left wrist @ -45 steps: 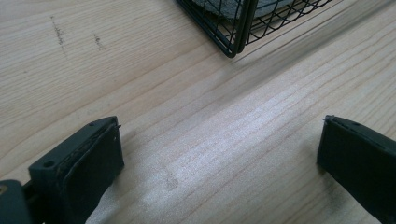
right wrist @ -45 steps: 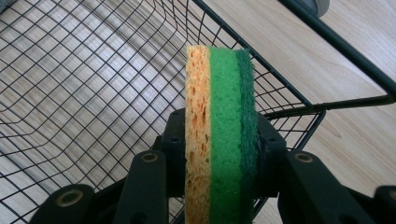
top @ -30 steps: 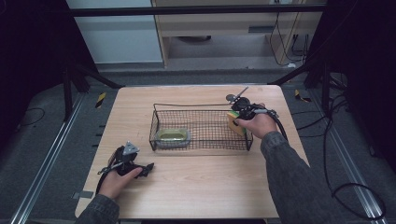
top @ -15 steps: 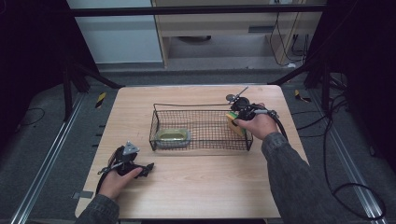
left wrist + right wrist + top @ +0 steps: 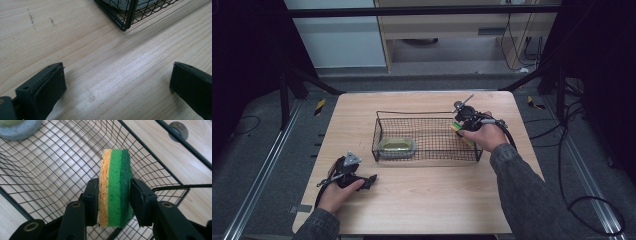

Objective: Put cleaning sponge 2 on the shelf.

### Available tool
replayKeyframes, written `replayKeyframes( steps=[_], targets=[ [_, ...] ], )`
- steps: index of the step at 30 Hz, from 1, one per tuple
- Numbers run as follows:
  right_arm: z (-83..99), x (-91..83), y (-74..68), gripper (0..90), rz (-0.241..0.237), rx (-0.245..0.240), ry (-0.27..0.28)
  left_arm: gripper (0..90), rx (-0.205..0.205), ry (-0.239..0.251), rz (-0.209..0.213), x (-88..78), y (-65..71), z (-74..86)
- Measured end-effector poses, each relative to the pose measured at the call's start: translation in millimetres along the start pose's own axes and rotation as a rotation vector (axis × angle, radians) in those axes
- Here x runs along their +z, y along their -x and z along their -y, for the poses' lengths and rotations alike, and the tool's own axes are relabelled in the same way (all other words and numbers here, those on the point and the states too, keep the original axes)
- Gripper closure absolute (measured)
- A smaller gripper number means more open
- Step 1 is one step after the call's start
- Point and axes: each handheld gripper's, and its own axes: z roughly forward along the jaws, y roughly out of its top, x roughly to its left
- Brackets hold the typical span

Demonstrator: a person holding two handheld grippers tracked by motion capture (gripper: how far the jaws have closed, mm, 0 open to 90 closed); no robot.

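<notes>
One wooden table [image 5: 422, 210] carries everything. On it stands one black wire basket [image 5: 427, 132], set right of the middle and toward the far side. Inside the basket, in its near left corner, lies one grey oval dish [image 5: 397, 146] with a yellow-green inside.

Two grippers are in use, one in each hand. The right gripper [image 5: 460, 125] hangs over the right end of the basket, and in the right gripper view its jaws are clamped on one sponge [image 5: 115, 187], a pad pressing each flat face. The sponge stands on edge between them and has three layers: yellow-orange, bright green and dark green. It is held above the basket's mesh floor, close to the right wall and the corner rim. The jaws have just eased open a touch, yet the sponge sits pinched between them.

The left gripper [image 5: 371, 179] rests low on the near left part of the table, well apart from the basket's near left corner. In the left gripper view its jaws stand wide apart with bare wood between them, and one corner of the basket [image 5: 126, 17] shows ahead of them.

One small round grey fitting [image 5: 178, 129] sits on the table beyond the basket's rim.
</notes>
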Motion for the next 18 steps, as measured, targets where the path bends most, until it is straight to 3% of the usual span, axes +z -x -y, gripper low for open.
replayKeyframes(
  steps=[18],
  targets=[
    [0.5, 7.2, -14.2, 54.5, -0.043, -0.008, -0.012, 0.0, 0.0, 0.0, 0.0, 0.1, 0.0, -0.1]
  ],
)
